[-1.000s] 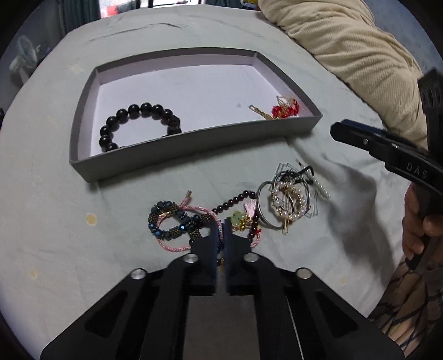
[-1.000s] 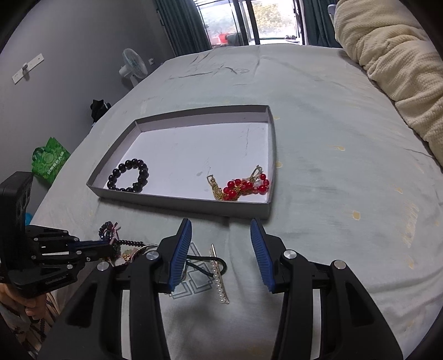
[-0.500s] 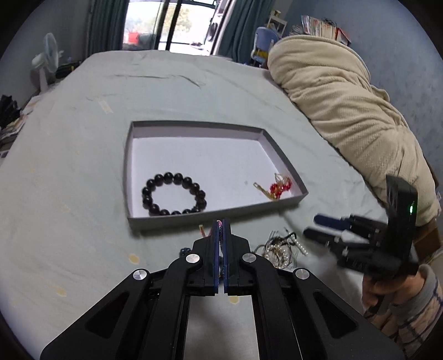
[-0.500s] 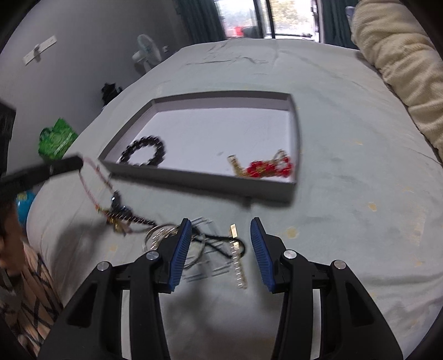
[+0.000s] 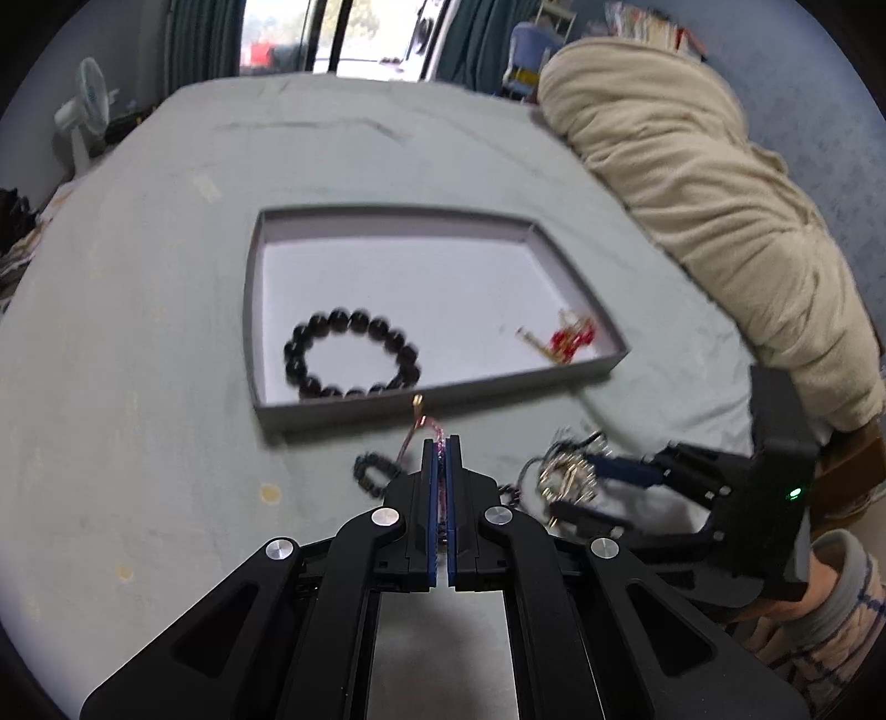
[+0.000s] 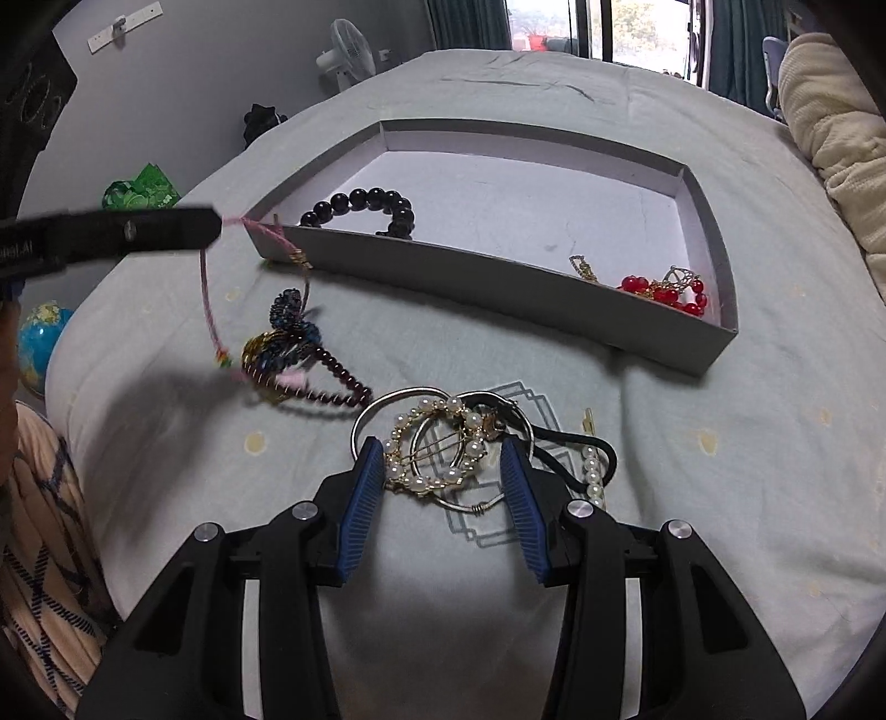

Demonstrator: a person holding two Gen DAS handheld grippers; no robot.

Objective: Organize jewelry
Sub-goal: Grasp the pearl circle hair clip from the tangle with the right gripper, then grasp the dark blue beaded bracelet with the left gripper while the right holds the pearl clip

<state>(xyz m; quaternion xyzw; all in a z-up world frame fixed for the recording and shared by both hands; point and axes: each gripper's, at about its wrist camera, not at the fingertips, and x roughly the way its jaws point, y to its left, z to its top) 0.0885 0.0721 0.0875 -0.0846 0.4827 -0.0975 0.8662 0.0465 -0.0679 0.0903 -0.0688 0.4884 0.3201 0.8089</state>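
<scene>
My left gripper (image 5: 441, 443) is shut on a pink cord bracelet (image 6: 207, 299) and holds it above the bed; its blue beads (image 6: 288, 332) and a dark red bead strand (image 6: 338, 387) dangle from it, the strand's far end touching the bed. The left gripper also shows in the right wrist view (image 6: 213, 227). My right gripper (image 6: 443, 471) is open, its jaws either side of a pearl ring brooch (image 6: 437, 448) in a pile of rings and clips. The grey tray (image 6: 487, 282) holds a black bead bracelet (image 6: 365, 207) and red bead jewelry (image 6: 664, 291).
A pearl hair pin (image 6: 592, 465) and a black elastic (image 6: 576, 440) lie right of the pile. A rolled beige quilt (image 5: 709, 183) lies along the bed's right side. A fan (image 6: 346, 52), a green bag (image 6: 141, 185) and a globe (image 6: 41, 338) stand beside the bed.
My left gripper has lifted the pink bracelet cluster off the bed and drawn back. My right gripper has moved down and forward over the pearl brooch pile.
</scene>
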